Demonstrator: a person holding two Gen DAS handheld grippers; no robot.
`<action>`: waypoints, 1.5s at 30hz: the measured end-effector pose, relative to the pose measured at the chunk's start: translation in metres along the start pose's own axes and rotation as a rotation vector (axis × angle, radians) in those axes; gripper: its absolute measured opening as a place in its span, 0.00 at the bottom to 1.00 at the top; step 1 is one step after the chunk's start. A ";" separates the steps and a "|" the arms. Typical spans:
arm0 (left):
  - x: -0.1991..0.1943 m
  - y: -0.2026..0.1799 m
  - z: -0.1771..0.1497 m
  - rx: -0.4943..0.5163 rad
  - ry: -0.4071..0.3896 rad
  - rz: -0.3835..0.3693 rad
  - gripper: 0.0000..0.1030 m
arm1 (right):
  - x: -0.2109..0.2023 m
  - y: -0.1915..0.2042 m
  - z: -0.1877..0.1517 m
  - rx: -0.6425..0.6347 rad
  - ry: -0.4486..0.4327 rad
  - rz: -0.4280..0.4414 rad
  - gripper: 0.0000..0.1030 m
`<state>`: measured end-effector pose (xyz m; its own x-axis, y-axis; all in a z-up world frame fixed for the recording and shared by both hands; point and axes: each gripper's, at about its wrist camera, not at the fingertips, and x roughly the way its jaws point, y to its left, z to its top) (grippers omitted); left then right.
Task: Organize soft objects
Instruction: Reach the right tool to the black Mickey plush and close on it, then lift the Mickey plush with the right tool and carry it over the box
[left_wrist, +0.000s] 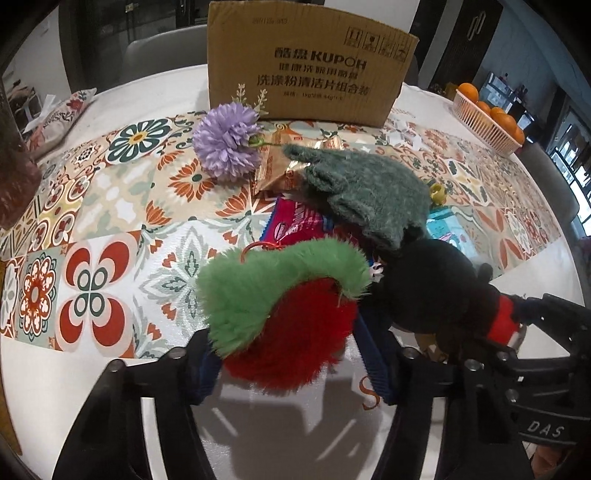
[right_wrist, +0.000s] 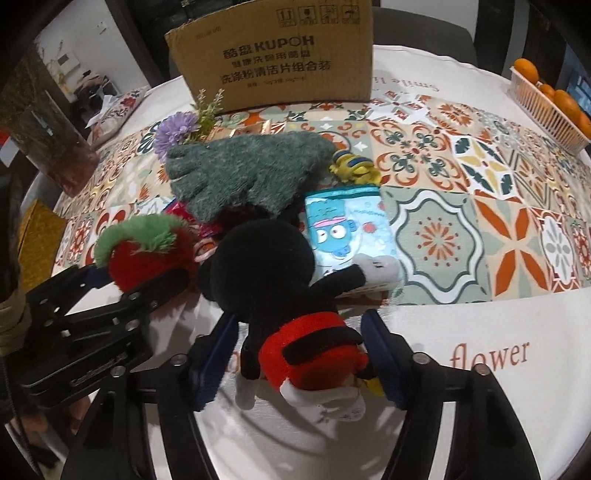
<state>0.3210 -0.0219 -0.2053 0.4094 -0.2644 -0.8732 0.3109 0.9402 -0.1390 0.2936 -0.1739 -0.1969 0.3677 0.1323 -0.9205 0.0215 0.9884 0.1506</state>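
My left gripper (left_wrist: 291, 369) is shut on a fluffy red strawberry plush (left_wrist: 291, 332) with a green top; it also shows in the right wrist view (right_wrist: 144, 254). My right gripper (right_wrist: 299, 362) is shut on a black mouse plush (right_wrist: 295, 332) with red shorts, lying head away from me; it shows in the left wrist view (left_wrist: 436, 284) too. A grey-green knitted glove (right_wrist: 243, 177) lies on the pile behind both, also in the left wrist view (left_wrist: 365, 188). A purple fabric flower (left_wrist: 225, 147) lies left of the glove.
A cardboard box (left_wrist: 306, 66) stands at the back of the patterned tablecloth (left_wrist: 110, 206). Snack packets (left_wrist: 295, 225), a blue cartoon pouch (right_wrist: 347, 229) and a yellow toy (right_wrist: 354, 166) lie by the pile. An orange basket (right_wrist: 550, 99) is far right, a cushion (left_wrist: 59, 118) far left.
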 end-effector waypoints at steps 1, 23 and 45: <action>0.001 0.000 0.000 -0.001 0.001 -0.004 0.51 | 0.001 0.001 0.000 -0.008 0.001 0.009 0.59; -0.055 -0.008 -0.018 -0.009 -0.097 -0.012 0.24 | -0.042 0.011 -0.014 -0.015 -0.083 0.079 0.42; -0.091 -0.017 -0.020 -0.004 -0.173 -0.080 0.03 | -0.085 0.015 -0.020 0.001 -0.189 0.083 0.42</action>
<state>0.2616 -0.0091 -0.1325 0.5250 -0.3715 -0.7658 0.3456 0.9153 -0.2070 0.2443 -0.1685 -0.1238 0.5359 0.1966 -0.8211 -0.0148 0.9745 0.2237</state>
